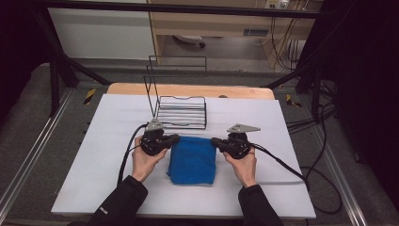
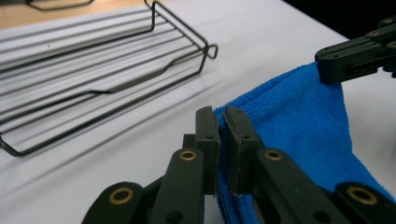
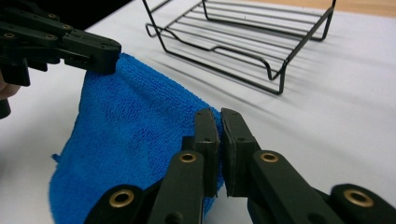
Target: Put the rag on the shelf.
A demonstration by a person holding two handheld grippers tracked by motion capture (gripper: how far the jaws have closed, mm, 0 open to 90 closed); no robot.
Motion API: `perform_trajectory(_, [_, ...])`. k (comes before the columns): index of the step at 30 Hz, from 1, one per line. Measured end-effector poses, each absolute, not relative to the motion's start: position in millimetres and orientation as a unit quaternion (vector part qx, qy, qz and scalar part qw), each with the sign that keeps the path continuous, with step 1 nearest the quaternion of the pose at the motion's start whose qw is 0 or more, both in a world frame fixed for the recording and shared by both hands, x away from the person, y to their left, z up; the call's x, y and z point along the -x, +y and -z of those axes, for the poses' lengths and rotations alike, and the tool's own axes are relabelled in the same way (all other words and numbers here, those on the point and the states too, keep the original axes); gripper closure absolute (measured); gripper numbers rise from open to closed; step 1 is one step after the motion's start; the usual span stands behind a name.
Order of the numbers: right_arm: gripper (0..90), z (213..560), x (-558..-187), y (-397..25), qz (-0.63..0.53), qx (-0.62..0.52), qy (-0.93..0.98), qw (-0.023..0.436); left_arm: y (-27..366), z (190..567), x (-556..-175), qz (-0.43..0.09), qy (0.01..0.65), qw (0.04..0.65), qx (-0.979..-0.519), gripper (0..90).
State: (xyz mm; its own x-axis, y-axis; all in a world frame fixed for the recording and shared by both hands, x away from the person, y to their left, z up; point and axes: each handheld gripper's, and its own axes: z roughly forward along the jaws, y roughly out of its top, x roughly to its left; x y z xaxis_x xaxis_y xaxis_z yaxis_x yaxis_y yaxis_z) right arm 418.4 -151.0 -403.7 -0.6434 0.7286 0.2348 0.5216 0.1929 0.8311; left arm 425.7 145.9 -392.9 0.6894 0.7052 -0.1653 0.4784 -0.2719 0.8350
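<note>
We clamp each far corner of the blue cloth (image 1: 193, 160) in the left claw (image 1: 175, 138) and right claw (image 1: 214, 141), so it lifts evenly toward the wire rack (image 1: 181, 112)

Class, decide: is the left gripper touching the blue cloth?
Touching. In the left gripper view, the left gripper has its jaws closed on a corner of the blue cloth, with fabric pinched between them.

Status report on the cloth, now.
Left gripper and right gripper each shut on a far corner of the blue cloth. Wire rack just beyond, apart.
</note>
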Motion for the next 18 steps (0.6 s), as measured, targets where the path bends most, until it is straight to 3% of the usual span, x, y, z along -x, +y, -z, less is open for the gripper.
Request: perform_trajectory(18, [86.4, 381.4, -405.8, -154.1, -0.529, -0.384, 0.746, 0.13, 149.1, 370.7, -405.8, -0.153, 0.352, 0.494, -0.78, 84.4])
